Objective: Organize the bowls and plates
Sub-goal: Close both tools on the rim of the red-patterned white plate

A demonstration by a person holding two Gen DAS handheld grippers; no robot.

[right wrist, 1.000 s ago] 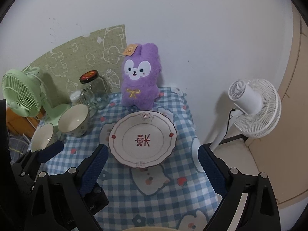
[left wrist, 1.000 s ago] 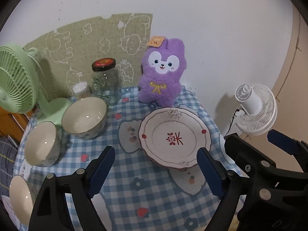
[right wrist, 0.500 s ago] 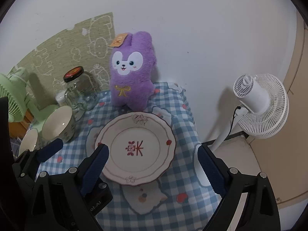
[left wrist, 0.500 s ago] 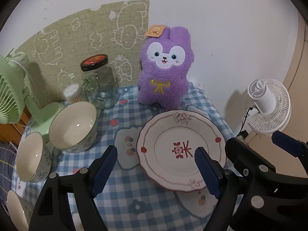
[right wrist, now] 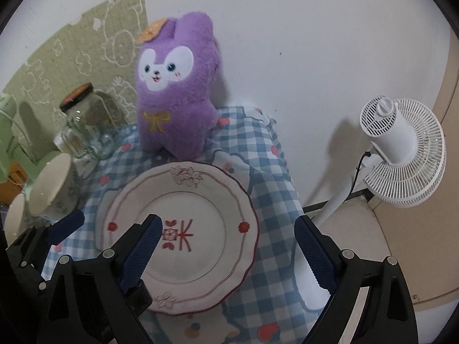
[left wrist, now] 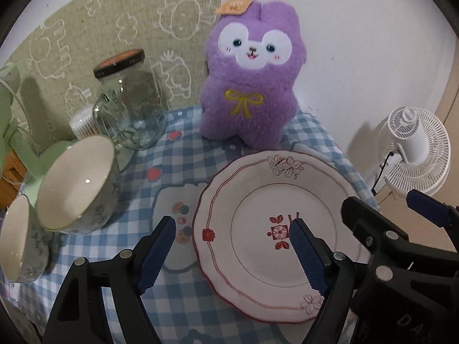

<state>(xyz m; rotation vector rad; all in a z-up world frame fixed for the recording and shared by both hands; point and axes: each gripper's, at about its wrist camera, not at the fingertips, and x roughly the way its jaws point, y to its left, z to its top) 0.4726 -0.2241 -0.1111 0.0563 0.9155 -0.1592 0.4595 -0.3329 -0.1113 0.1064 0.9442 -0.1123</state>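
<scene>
Both grippers, left and right, are hanging wide and empty over the plate lying flat mid-table, each straddling its own side's rim, neither clearly nearer.

- white wall behind, green cartoon-print mat stuck on its left part
- table under blue checked cloth
- white fan at right, tan floor below
- green fan base far left

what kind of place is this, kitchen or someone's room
Probably a lived-in room at home, not a kitchen: a small table with a blue checked cloth, a purple plush rabbit against the wall, and a white desk fan beside it.
</scene>
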